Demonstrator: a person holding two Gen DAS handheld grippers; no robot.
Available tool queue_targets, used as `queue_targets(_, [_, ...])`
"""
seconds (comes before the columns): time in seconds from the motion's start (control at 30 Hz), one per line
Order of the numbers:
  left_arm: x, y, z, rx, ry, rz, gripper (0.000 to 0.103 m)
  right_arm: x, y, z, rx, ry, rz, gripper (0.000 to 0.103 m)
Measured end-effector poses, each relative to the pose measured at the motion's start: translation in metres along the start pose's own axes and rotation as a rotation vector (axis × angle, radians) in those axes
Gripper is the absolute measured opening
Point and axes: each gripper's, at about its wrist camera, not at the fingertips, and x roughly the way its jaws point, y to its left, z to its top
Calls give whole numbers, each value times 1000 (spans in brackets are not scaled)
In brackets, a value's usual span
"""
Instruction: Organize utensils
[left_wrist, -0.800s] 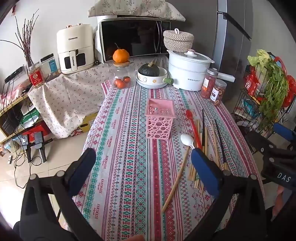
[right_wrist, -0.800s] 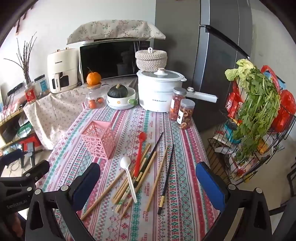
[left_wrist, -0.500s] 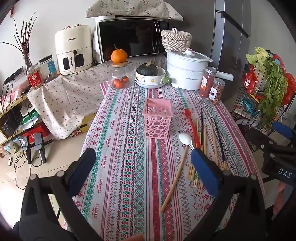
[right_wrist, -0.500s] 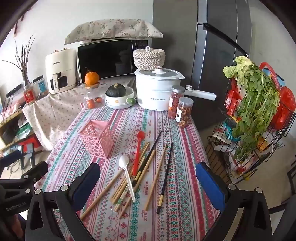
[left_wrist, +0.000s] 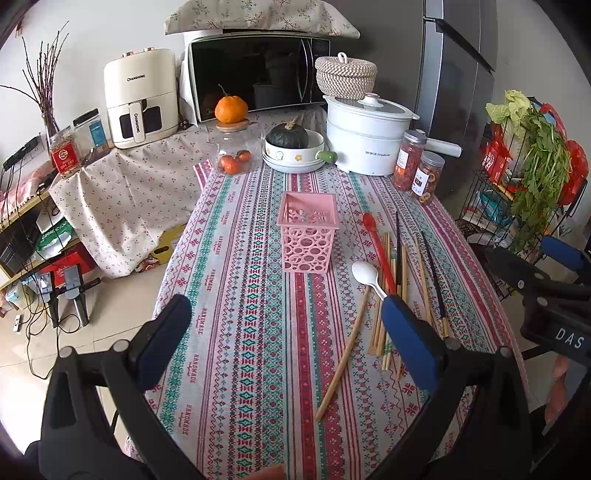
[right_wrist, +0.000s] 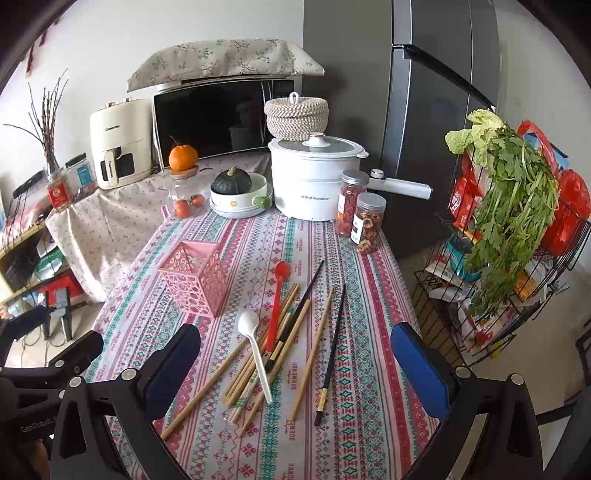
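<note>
Left wrist view looks down a desk (left_wrist: 236, 332) covered by a striped patterned cloth, with the left gripper (left_wrist: 284, 332) spread wide over bare cloth near 6 o'clock, nothing between its blue pads. A pink basket (left_wrist: 308, 232) with round cut-outs stands upright near the middle of the desk, and nothing sticks up out of it. To its 3 to 4 o'clock lies a loose pile of utensils: a red spoon (left_wrist: 376, 247), a white spoon (left_wrist: 365, 275), several wooden chopsticks (left_wrist: 388, 258) and 2 black chopsticks (left_wrist: 432, 266), lying roughly along the length of the desk. 1 long wooden stick (left_wrist: 343, 354) lies apart from the pile, slanting toward 7 o'clock. At 12 o'clock, on the far end of the desk, stand a white pot (left_wrist: 365, 144), a bowl with a dark squash (left_wrist: 291, 147), a glass jar (left_wrist: 234, 147) topped with an orange, and 2 snack jars (left_wrist: 417, 166). In the right wrist view the right gripper (right_wrist: 295, 362) is also spread wide and empty, hanging above the near ends of the pile; the white spoon lies across the wooden chopsticks, the red spoon sits just beyond it toward 12 o'clock, and the basket stands at 10 o'clock from the pile, apart from it. A wire rack (right_wrist: 517, 295) with leafy greens stands off the desk at 3 o'clock.
</note>
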Motion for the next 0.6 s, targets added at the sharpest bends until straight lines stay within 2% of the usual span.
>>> queue_targets(0.6, [3, -6, -5, 7, 11, -5, 102, 1, 0, -1, 15, 0, 6, 103])
